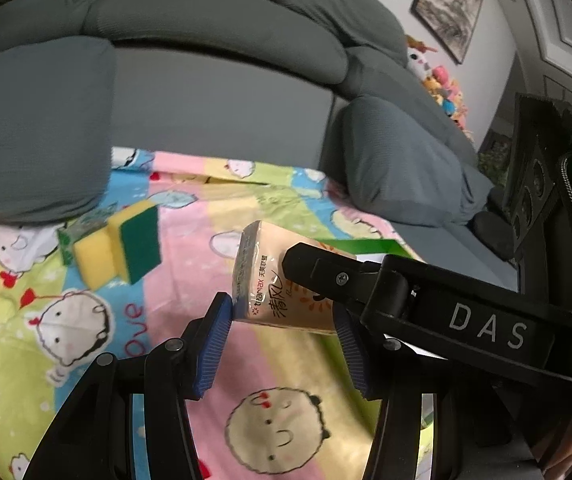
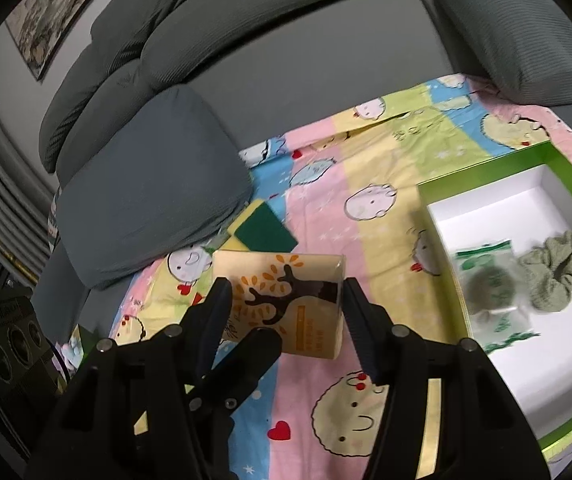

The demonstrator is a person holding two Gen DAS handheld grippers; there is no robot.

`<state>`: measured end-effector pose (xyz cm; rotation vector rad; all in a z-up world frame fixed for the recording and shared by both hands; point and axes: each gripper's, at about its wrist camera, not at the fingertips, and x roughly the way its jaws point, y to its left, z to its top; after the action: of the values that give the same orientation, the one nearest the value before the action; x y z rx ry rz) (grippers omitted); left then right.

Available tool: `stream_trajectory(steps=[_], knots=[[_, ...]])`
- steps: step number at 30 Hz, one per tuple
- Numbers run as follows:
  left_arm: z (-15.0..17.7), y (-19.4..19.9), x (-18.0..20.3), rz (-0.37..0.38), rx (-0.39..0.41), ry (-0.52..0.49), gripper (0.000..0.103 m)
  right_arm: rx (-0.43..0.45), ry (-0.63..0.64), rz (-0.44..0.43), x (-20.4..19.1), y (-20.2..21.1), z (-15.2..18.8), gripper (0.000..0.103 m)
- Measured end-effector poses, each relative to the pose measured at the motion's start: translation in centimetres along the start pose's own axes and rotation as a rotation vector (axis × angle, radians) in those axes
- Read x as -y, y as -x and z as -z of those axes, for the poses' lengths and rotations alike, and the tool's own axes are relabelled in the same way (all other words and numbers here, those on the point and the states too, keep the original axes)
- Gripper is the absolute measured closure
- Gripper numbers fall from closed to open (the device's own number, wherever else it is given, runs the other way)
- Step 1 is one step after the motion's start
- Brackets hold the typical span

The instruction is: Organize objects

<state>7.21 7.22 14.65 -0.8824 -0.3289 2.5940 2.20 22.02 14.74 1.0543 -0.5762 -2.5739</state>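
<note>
A beige tissue pack (image 1: 269, 280) (image 2: 286, 292) with an orange and brown tree print hangs above the cartoon bedsheet (image 1: 181, 220) (image 2: 326, 152). My left gripper (image 1: 281, 308) has its blue pads against the pack's near corners and is shut on it. My right gripper (image 2: 286, 286) straddles the pack's width, with its fingers against both sides. In the left wrist view one right finger (image 1: 326, 276) lies across the pack's top. A left finger (image 2: 253, 352) shows under the pack in the right wrist view.
A yellow and green sponge (image 1: 125, 248) (image 2: 261, 228) lies on the sheet beside a grey cushion (image 2: 145, 184). At right a green-rimmed box (image 2: 566, 168) holds a green scrunchie (image 2: 558, 272) and a packet (image 2: 490, 292). The grey sofa surrounds the sheet.
</note>
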Motion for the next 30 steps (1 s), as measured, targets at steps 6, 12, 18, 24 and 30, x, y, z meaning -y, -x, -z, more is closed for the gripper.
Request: stream_trajectory(steps=[6,12,18,24,30], knots=[[-0.1,-0.9,1.7,0.064,0.007,-0.005,0.05,0.055,-0.035,0.037,1.7,2.0,-0.3,0.046],[-0.1,-2.3,3.2,0.121,-0.001,-0.016,0.05,0.08,-0.088,0.058,3.7,3.6,-0.4,0.046],[0.2,-3.6,4.7,0.182,-0.02,-0.007,0.05,0.109,-0.128,0.117,5.4,4.9,-0.5,0.046],[0.6,-5.0,6.3,0.226,-0.047,0.003,0.05,0.113,-0.168,0.164,7.3,5.7,-0.6,0.046],[1.1,-6.8,7.4,0.274,-0.096,0.028,0.05,0.117,-0.201,0.224,8.9,6.1,-0.5,0.046]])
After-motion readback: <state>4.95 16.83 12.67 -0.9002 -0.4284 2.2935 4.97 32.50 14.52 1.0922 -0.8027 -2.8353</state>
